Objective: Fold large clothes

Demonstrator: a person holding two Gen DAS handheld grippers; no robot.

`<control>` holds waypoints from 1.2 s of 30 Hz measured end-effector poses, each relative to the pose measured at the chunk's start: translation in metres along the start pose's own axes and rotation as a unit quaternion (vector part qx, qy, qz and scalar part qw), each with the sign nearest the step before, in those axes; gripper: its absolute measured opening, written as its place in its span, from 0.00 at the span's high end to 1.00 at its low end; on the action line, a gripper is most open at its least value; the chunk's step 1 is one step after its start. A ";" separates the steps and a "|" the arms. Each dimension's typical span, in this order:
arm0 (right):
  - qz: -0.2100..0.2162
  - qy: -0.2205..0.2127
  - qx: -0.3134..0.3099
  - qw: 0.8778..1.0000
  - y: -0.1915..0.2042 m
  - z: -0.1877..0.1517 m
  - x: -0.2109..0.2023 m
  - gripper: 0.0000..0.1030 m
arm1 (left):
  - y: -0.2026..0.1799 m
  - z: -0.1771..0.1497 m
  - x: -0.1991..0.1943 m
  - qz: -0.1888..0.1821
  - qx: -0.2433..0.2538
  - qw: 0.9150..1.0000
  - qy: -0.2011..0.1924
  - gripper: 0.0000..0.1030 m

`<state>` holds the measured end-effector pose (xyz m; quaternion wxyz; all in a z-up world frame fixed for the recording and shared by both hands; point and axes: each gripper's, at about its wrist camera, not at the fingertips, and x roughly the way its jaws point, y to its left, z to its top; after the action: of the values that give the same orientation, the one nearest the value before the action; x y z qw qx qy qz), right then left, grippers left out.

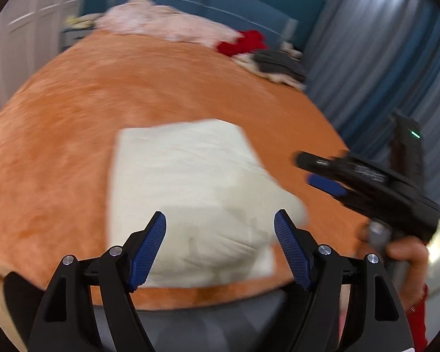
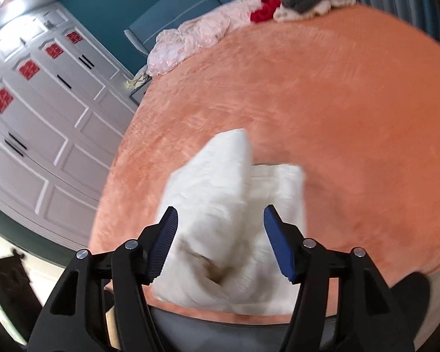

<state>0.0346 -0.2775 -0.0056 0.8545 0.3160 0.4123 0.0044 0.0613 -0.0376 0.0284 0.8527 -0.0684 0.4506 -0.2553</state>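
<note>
A cream-white garment (image 1: 190, 193) lies folded into a thick rectangle on the orange bedspread (image 1: 88, 111), near the bed's front edge. My left gripper (image 1: 220, 220) is open and empty, above the garment's near end. My right gripper (image 2: 220, 214) is open and empty too, above the same garment (image 2: 234, 220), whose upper layer stands up in a loose fold. In the left wrist view the right gripper (image 1: 322, 173) hangs at the right, held by a hand (image 1: 404, 252), beside the garment. Both views are blurred.
A pile of pink (image 1: 161, 20), red (image 1: 240, 42) and grey (image 1: 278, 61) clothes lies at the bed's far end against a teal headboard (image 2: 176, 14). White wardrobe doors (image 2: 38, 117) stand on the left, blue-grey curtains (image 1: 381, 58) on the right.
</note>
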 end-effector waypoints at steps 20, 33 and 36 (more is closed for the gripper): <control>-0.130 0.046 -0.058 0.989 -0.029 -0.058 0.031 0.89 | 0.019 0.028 0.080 0.046 -0.018 0.997 0.062 0.51; -0.168 0.078 -0.088 0.979 -0.055 -0.088 0.073 0.87 | 0.004 -0.008 0.141 0.102 0.026 0.987 0.121 0.65; -0.169 0.081 -0.090 0.978 -0.056 -0.089 0.080 0.87 | 0.006 -0.010 0.148 0.109 0.029 0.986 0.123 0.65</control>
<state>0.0108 -0.2530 -0.1330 0.8317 0.1621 0.5252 -0.0778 0.1240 -0.1044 -0.0883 0.8152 0.0377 0.5490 -0.1805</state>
